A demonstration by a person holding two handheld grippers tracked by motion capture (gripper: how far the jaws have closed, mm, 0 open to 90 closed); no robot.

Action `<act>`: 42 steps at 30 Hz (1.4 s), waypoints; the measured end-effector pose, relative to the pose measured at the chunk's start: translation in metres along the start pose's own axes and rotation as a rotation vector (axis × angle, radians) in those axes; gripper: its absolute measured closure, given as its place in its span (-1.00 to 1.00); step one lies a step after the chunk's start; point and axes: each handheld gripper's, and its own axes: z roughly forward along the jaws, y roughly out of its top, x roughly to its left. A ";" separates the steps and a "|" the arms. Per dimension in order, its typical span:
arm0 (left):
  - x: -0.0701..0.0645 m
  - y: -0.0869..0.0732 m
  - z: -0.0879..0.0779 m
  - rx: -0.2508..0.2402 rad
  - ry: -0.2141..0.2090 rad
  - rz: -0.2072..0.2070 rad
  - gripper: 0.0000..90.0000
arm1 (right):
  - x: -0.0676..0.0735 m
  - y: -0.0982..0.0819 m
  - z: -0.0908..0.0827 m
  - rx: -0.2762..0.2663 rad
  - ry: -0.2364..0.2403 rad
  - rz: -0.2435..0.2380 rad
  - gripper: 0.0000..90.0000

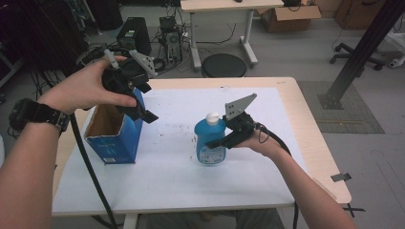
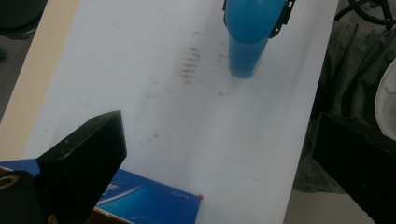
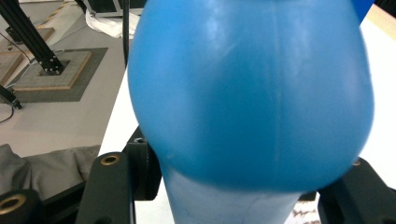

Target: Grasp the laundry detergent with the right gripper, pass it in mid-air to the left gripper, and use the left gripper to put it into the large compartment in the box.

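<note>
On the white sheet (image 1: 172,181) covering the table (image 1: 315,143), near its middle, stands a blue bottle (image 1: 210,140) with a white cap (image 1: 212,118). The right gripper (image 1: 224,139) comes in from the right and its jaws pinch the bottle around the body, one on each side. To the left, an open blue box (image 1: 112,138) stands upright near the sheet's left edge. The left gripper (image 1: 143,112) hangs just above the box's far right corner, tilted down toward the sheet, its jaws spread with nothing between them. Bottle and box stand well apart.
</note>
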 end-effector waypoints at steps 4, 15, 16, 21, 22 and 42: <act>-0.001 0.004 -0.002 -0.005 0.000 0.014 -0.91 | 0.000 0.016 -0.005 0.008 0.007 -0.012 -0.06; -0.006 0.015 -0.006 0.002 0.014 0.016 -0.91 | 0.005 0.058 -0.007 0.024 0.030 -0.060 -0.06; -0.006 0.015 -0.006 0.002 0.014 0.016 -0.91 | 0.006 0.061 -0.006 0.027 0.033 -0.065 -0.06; -0.010 0.022 -0.008 0.006 0.005 0.010 -0.91 | 0.009 0.077 0.000 0.055 0.046 -0.089 -0.05; -0.011 0.023 -0.009 0.010 -0.003 0.011 -0.91 | 0.010 0.079 0.000 0.056 0.049 -0.090 -0.05; -0.027 0.045 0.004 0.021 -0.005 0.050 -0.91 | 0.020 0.109 0.017 0.071 0.079 -0.120 -0.05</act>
